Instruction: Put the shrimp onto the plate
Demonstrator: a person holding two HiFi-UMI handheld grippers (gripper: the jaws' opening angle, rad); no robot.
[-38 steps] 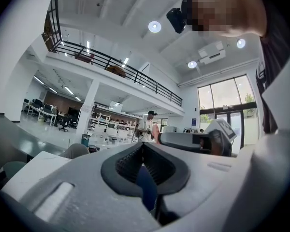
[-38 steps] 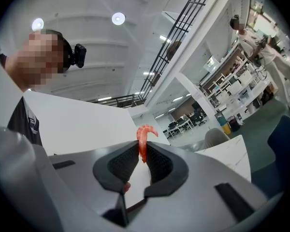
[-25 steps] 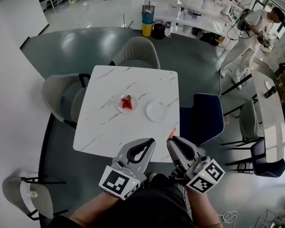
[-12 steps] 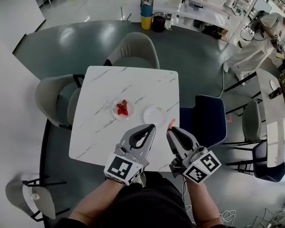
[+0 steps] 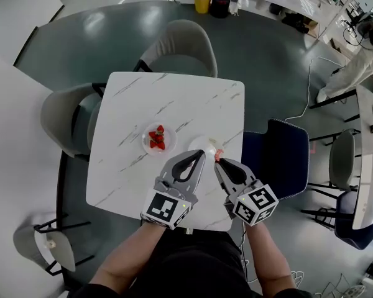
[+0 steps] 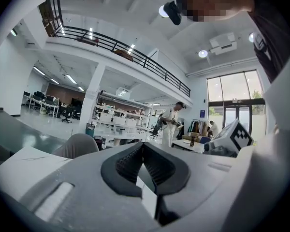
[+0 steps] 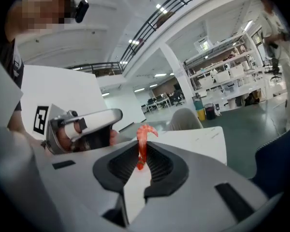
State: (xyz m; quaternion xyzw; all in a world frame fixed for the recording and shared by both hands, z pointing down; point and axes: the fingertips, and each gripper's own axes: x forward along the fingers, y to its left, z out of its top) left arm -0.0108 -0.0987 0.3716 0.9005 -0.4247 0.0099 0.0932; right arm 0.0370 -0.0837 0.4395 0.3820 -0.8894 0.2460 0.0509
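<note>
Shrimp [image 7: 145, 131] pinched between jaws of right tool [image 7: 141, 153]

One desk [image 5: 174, 98] carries two plates: a first plate [image 5: 144, 143] holding a shrimp cluster [image 5: 156, 139] too small to count surely, and a second plate [image 5: 205, 143]. One single shrimp [image 7: 141, 144] is pinched in the right claw [image 5: 217, 162]; with the left claw [image 5: 198, 156], that makes two claws. Three chairs ring the desk: a far grey chair [image 5: 185, 39], a left grey chair [image 5: 62, 117] and one blue chair [image 5: 280, 160].

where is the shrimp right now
The shrimp is pinched in the right gripper, by the near right edge of the empty plate in head view.
</note>
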